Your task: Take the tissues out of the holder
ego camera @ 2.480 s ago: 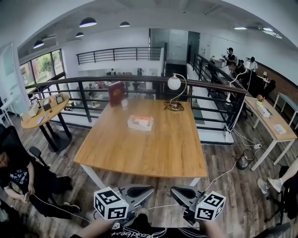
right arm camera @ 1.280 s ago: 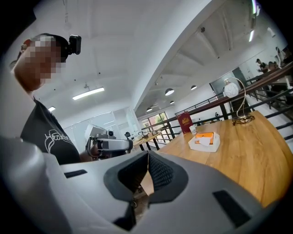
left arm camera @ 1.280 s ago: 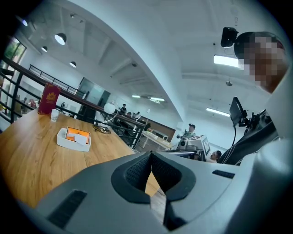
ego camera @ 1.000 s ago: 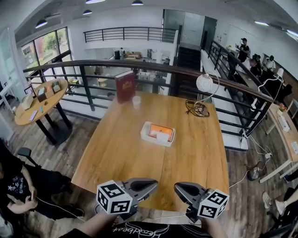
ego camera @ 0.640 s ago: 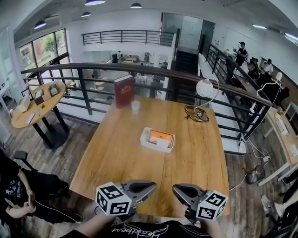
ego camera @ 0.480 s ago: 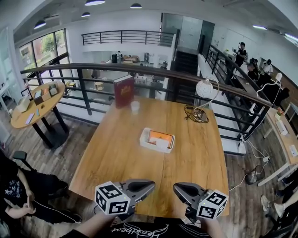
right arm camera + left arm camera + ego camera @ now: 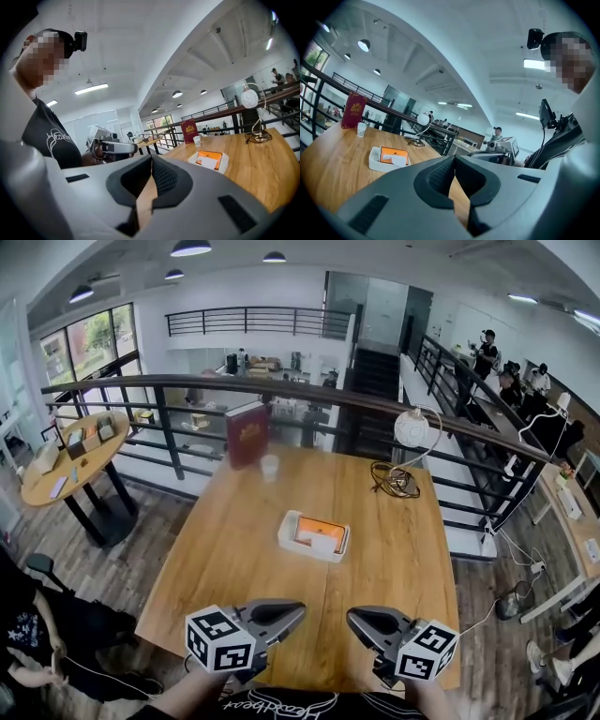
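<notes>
The tissue holder [image 7: 314,536] lies crosswise on the desk [image 7: 234,554], well ahead between the left claw [image 7: 296,608] and right claw [image 7: 352,618], both closed and empty.

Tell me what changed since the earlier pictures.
The left gripper and right gripper came forward from over the floor to the table's near edge, fingers shut and empty throughout. Nothing was grasped or released. The tissue holder, book, cup and lamp kept their places.

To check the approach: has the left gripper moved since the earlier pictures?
Yes. The left gripper went forward: earlier short of the near edge of the table, now over the tabletop.
</notes>
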Tool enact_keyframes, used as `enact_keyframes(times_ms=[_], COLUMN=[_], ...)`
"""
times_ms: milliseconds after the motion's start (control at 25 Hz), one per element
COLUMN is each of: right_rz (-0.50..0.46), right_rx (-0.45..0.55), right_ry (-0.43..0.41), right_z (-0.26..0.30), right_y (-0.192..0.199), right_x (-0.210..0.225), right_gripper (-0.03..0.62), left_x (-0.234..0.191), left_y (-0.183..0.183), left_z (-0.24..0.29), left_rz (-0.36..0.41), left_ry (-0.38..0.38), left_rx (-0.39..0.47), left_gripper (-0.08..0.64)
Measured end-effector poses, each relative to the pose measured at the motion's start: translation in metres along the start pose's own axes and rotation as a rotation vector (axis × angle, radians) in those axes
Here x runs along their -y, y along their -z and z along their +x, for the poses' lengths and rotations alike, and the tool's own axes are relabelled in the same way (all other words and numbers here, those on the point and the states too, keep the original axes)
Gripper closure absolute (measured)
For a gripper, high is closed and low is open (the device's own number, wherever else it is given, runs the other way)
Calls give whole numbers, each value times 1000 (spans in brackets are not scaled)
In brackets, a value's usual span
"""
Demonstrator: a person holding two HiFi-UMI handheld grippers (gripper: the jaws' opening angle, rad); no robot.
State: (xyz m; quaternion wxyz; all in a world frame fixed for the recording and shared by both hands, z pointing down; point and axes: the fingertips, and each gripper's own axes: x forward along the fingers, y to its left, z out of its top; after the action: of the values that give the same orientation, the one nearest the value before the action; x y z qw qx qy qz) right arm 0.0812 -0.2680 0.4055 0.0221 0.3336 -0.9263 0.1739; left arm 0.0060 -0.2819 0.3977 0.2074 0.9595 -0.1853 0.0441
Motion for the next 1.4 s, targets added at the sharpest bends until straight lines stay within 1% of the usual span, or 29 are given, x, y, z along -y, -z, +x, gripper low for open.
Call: enact_keyframes(times_ms=[360,600,840,1040,1240,1400], right_rz=[14,34,37,38,-15,-75], right_rx=[-29,-43,-59,-64,-84,-70], right_ry=[-23,-39,-42,-57,-32,-8], right_z=[28,49,66,77,93,107], right_y=[-9,-12,-16,-23,-24,-28], right_x=[51,91,126,153,186,208], right_gripper=[575,575,575,575,575,575], left_x=[-46,-76,-104,-127,-147,-160], left_y=[-6,-14,-14,-15,-8,1], left_z=[35,61,79,97,108,117], left_rz=[-51,-62,-56,-88,-113,-140], left_ry=[-29,-36,-65,-72,-83,-93], left_rx=[-10,-20,-48,-51,-71,-96], left_gripper=[546,547,547,546,548,548])
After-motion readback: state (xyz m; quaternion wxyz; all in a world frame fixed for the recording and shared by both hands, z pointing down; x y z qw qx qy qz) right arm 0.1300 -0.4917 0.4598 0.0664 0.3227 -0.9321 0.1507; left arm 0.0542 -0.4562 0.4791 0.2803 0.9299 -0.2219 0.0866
